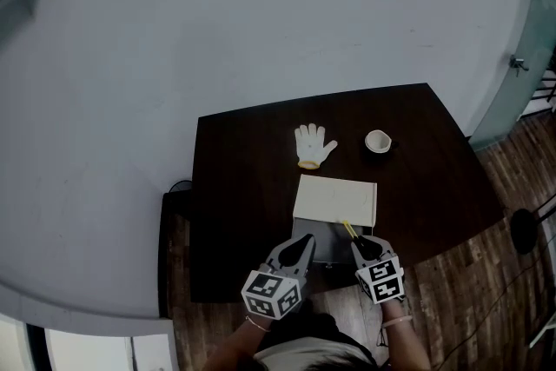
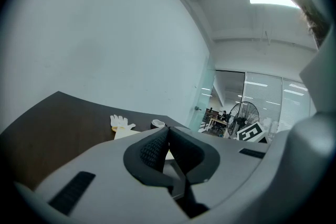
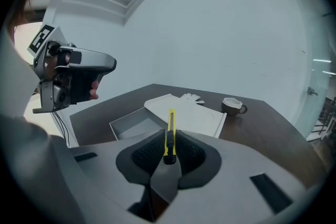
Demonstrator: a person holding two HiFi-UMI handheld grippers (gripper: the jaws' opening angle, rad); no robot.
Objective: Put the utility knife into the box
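Observation:
A yellow utility knife (image 3: 170, 132) is pinched between the pads of my right gripper (image 3: 169, 140), its tip pointing forward over the table. In the head view the right gripper (image 1: 359, 246) holds the knife (image 1: 349, 230) just above the near right corner of the open grey box (image 1: 314, 244). This box (image 3: 135, 124) lies low and to the left in the right gripper view. My left gripper (image 1: 301, 248) hovers at the box's near left side. In its own view the left gripper (image 2: 167, 132) has its pads together with nothing between them.
The white box lid (image 1: 336, 201) lies flat just behind the box on the dark table (image 1: 243, 187). Further back are a white work glove (image 1: 314, 145) and a small cup (image 1: 378, 141). The table's near edge runs right under both grippers.

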